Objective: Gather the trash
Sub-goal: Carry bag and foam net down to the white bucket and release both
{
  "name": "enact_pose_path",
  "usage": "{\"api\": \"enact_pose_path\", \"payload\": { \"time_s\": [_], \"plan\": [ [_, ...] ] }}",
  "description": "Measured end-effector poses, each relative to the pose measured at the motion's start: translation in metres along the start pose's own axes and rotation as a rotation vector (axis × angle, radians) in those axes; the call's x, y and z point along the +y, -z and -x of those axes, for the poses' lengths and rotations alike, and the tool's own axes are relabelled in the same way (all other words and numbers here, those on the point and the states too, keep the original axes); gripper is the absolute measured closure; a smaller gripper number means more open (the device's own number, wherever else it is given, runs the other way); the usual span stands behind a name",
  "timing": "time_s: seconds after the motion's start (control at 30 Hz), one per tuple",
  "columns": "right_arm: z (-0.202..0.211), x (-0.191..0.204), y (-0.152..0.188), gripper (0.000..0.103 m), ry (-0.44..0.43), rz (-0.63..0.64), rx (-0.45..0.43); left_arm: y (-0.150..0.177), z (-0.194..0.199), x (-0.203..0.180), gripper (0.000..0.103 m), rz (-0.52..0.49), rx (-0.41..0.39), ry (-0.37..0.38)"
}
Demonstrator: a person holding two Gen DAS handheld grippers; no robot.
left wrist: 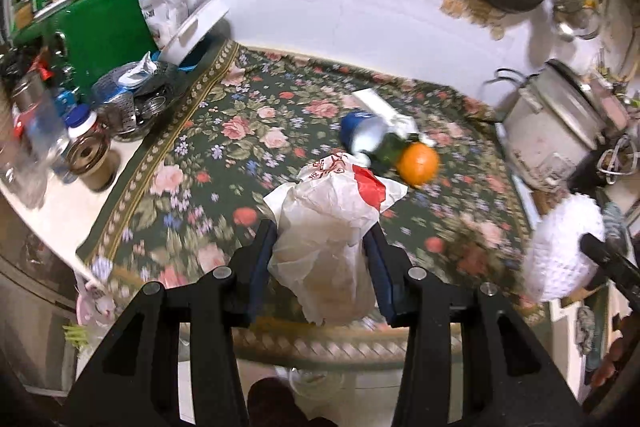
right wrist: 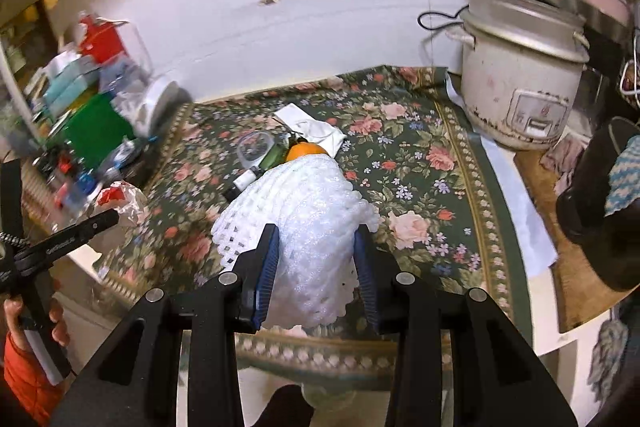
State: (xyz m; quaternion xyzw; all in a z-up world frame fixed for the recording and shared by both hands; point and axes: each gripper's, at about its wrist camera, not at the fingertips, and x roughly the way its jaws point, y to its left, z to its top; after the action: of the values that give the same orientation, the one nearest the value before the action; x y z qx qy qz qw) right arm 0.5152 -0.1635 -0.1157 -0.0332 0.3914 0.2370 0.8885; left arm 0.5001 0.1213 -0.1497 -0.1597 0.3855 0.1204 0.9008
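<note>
Left hand-held gripper [left wrist: 323, 263] pinches crumpled plastic bag [left wrist: 326, 227]; right hand-held gripper [right wrist: 316, 267] pinches white foam net [right wrist: 304, 223], both above floral counter [right wrist: 440, 155] w/ orange [left wrist: 419, 163] nearby.

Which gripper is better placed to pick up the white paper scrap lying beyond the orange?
Neither is free: the left gripper holds a crumpled wrapper, the right gripper a foam net.

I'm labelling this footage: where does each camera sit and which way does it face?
Left wrist: on the left gripper, facing across the floral tablecloth; fingers clamp a crumpled wrapper.
Right wrist: on the right gripper, facing the rice cooker; fingers clamp white foam netting.
Shared: orange, each other's load.
</note>
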Motion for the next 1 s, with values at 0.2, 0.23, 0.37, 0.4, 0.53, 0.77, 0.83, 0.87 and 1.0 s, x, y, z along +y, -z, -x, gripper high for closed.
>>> {"api": "enact_pose_path", "payload": {
  "time_s": [0.2,0.23,0.37,0.4,0.53,0.77,0.83,0.87,1.0],
  "plan": [
    [0.033,0.008,0.014,0.069,-0.042,0.018,-0.028,0.023,0.064,-0.029,0.059,-0.044,-0.080,-0.012],
    [0.037,0.011,0.018,0.069,-0.047,0.018,-0.032,0.027,0.075,-0.034,0.059,-0.058,-0.095,-0.010],
    [0.052,0.020,0.036,0.069,-0.054,0.012,-0.039,0.040,0.097,-0.042,0.059,-0.093,-0.119,0.011],
    [0.056,0.023,0.042,0.069,-0.053,0.009,-0.037,0.045,0.102,-0.043,0.059,-0.107,-0.121,0.017],
    [0.063,0.033,0.065,0.068,-0.044,-0.022,-0.010,0.068,0.108,-0.042,0.059,-0.152,-0.103,0.039],
    [0.058,0.059,0.120,0.068,0.027,-0.055,0.075,0.123,0.102,-0.027,0.059,-0.198,-0.003,0.116],
    [0.054,0.062,0.138,0.068,0.037,-0.066,0.095,0.142,0.094,-0.022,0.059,-0.221,0.032,0.125],
    [0.051,0.063,0.147,0.068,0.042,-0.074,0.108,0.151,0.089,-0.020,0.059,-0.227,0.051,0.127],
    [0.038,0.064,0.180,0.067,0.042,-0.089,0.162,0.182,0.063,-0.008,0.059,-0.214,0.144,0.145]
  ]
}}
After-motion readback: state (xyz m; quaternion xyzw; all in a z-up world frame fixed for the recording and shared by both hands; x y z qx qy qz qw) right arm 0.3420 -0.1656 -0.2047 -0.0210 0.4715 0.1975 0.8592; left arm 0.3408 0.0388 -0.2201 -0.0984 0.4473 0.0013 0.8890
